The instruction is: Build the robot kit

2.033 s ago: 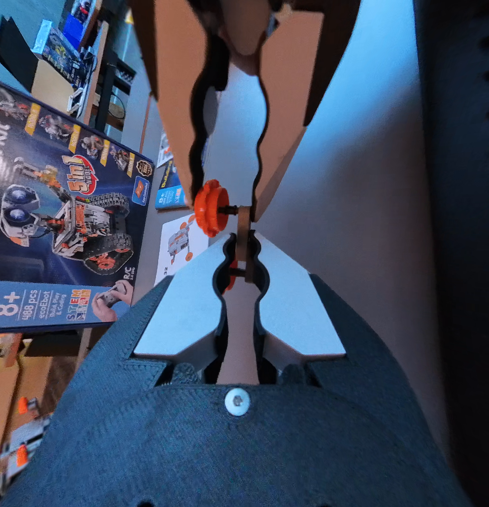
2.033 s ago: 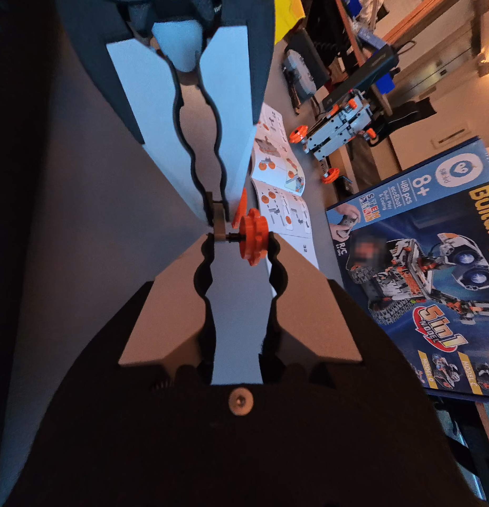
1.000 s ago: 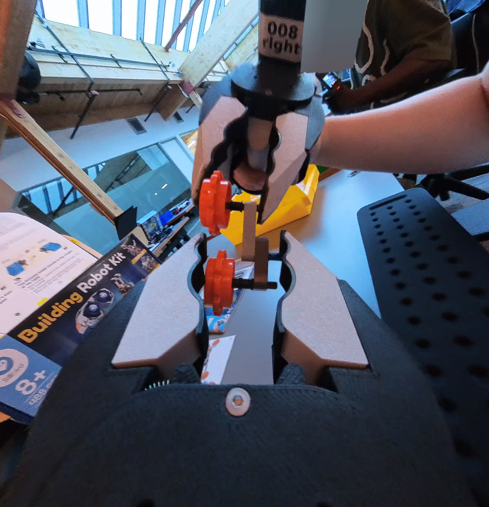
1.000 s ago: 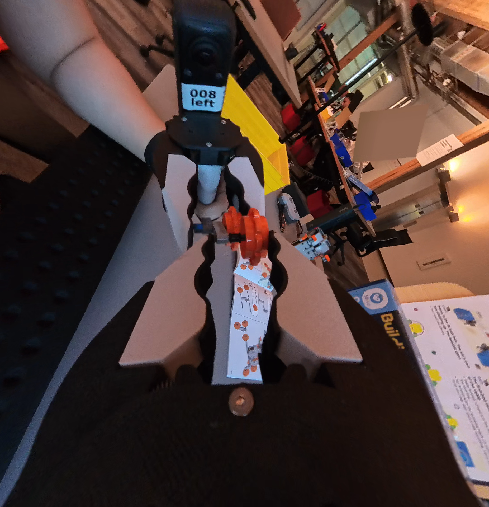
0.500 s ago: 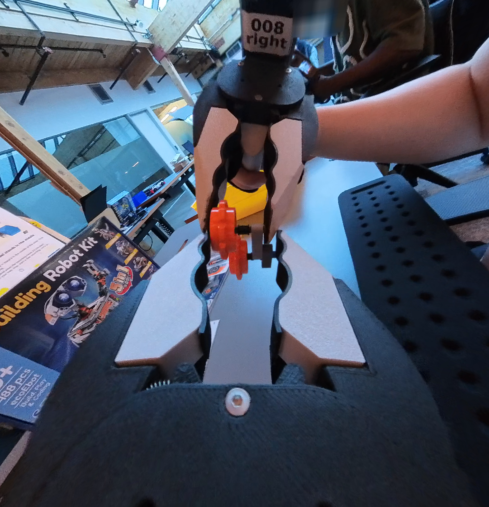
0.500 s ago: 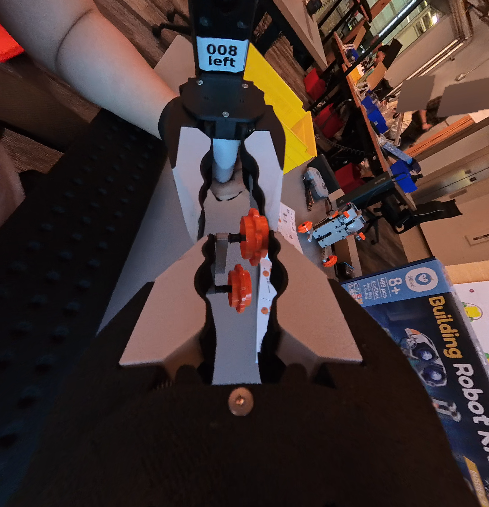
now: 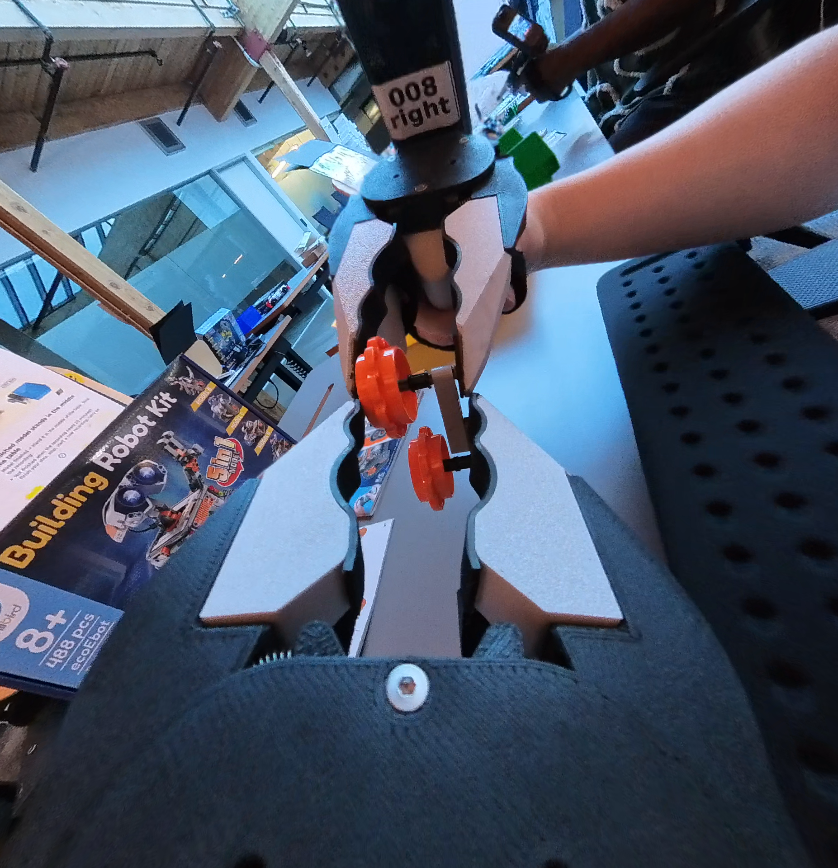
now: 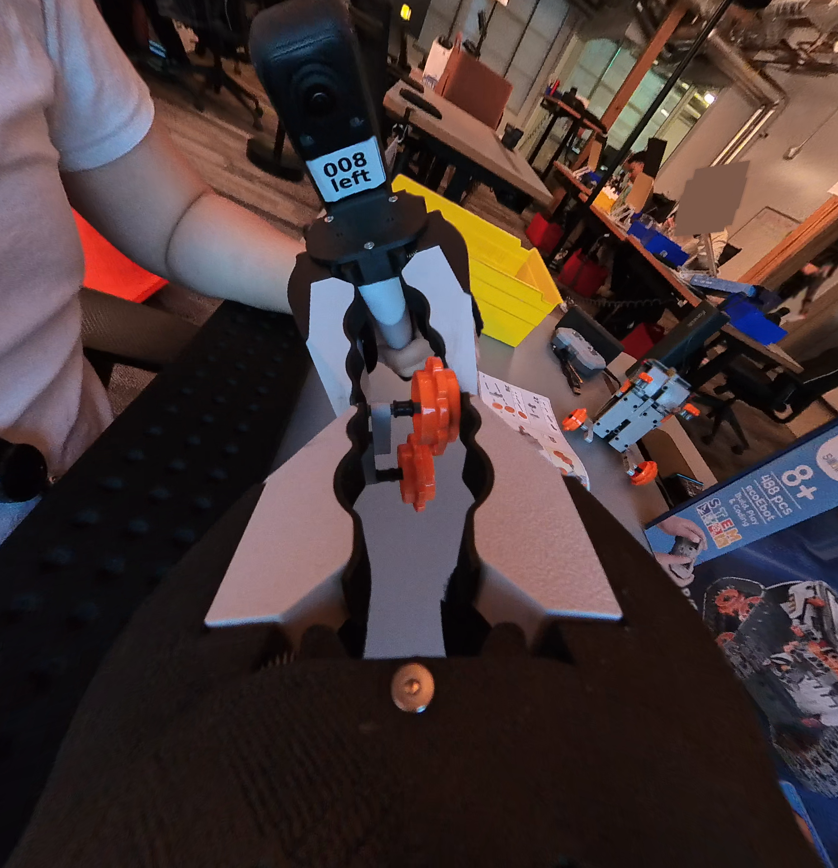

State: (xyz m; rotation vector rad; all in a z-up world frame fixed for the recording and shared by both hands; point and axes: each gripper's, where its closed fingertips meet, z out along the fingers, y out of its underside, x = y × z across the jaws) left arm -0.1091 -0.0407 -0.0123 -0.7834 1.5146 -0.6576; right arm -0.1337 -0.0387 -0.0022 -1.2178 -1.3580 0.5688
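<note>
A small assembly hangs between my two grippers, which face each other tip to tip. It is a grey beam point(image 7: 450, 408) with two black axles, a large orange gear point(image 7: 384, 392) and a smaller orange gear point(image 7: 431, 467). My right gripper point(image 8: 410, 408) is shut on the beam point(image 8: 379, 437) and the large gear point(image 8: 435, 404); it shows from the front in the left wrist view point(image 7: 407, 380). My left gripper point(image 7: 412, 406) is open around the lower end. Its right finger touches the beam, and a gap separates the small gear from its left finger. All this is above the grey table point(image 7: 548, 352).
A blue robot-kit box point(image 7: 125, 469) lies left of the left gripper. An open instruction booklet point(image 8: 525, 413), a partly built grey and orange model point(image 8: 642, 408) and a grey unit point(image 8: 576, 350) lie on the table. Yellow bins point(image 8: 501, 272) stand behind. A black perforated surface point(image 7: 736, 422) lies beside the grippers. Less than 4 cm separates the two grippers' tips.
Both grippers have tilted up from facing the table to level. The left gripper was shut on the beam and has since opened. The assembly has turned, and the small gear now hangs free.
</note>
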